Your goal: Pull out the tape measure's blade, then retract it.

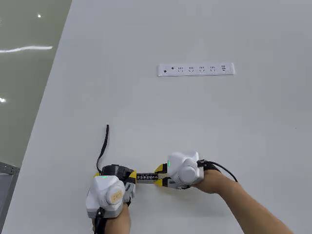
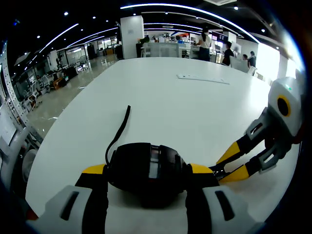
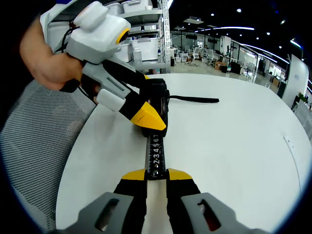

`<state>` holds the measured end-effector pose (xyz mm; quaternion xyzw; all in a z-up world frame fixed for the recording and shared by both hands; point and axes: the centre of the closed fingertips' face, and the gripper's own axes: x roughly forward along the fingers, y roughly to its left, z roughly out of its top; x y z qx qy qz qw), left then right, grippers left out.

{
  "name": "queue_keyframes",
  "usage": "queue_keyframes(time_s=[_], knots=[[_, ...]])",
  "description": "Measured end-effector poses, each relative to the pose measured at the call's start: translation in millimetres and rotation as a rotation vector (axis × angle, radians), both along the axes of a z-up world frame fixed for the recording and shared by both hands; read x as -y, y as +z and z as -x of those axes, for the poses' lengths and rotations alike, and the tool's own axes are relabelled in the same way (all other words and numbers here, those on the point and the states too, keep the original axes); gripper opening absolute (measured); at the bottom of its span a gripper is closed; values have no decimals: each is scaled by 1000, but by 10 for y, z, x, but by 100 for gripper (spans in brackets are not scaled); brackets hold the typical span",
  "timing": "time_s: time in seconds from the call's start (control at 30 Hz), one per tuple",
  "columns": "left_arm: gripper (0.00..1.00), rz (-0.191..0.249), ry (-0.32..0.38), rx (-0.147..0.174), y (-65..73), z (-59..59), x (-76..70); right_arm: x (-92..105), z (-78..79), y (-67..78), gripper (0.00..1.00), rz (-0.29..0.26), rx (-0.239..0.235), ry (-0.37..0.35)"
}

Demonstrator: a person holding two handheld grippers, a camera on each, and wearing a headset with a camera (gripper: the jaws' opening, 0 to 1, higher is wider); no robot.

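Observation:
A black tape measure case [image 2: 146, 168] sits on the white table, clamped between the yellow-tipped jaws of my left gripper [image 2: 146, 170], which is shut on it; the same case [image 1: 117, 171] lies near the front edge in the head view. A short length of blade [image 3: 155, 152] with printed numbers runs out of the case [image 3: 156, 100] to my right gripper [image 3: 156, 174], shut on the blade's end. In the head view the blade [image 1: 146, 177] bridges the left gripper [image 1: 117, 179] and the right gripper [image 1: 158, 175]. The case's black wrist strap [image 1: 103, 146] trails away across the table.
A white power strip [image 1: 196, 69] lies flat toward the far side of the table [image 1: 195, 117]. The table's left edge [image 1: 44, 97] drops to a glossy floor. In the left gripper view, people [image 2: 204, 41] stand beyond the table's far end.

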<state>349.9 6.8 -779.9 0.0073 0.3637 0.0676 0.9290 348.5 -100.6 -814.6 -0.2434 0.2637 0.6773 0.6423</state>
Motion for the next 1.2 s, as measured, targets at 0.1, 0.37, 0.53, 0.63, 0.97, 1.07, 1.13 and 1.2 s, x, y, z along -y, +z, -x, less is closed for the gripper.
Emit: queue_keyframes(time_s=[0.1,0.37,0.53,0.63,0.97,1.07,1.13,1.2], knots=[[62,3,-1,0,0,-2,-5,-37,-7,-32,13,-3,-4,0],[62,10,-2,1,1,8,-3,-84,12,-12,13,-4,-6,6],[62,14,-3,-1,4,13,-8,-118,17,-33,13,-3,-7,8],[62,17,-5,0,11,18,-9,-129,29,-18,13,-3,-9,9],[62,27,-8,-2,13,24,-26,-204,45,5,13,-10,-12,9],[62,29,-11,-3,13,25,-26,-252,52,-1,13,-11,-10,12],[62,29,-12,-4,14,25,-27,-269,55,6,13,-12,-12,13],[62,30,-12,-4,13,22,-27,-283,59,26,13,-12,-10,13]])
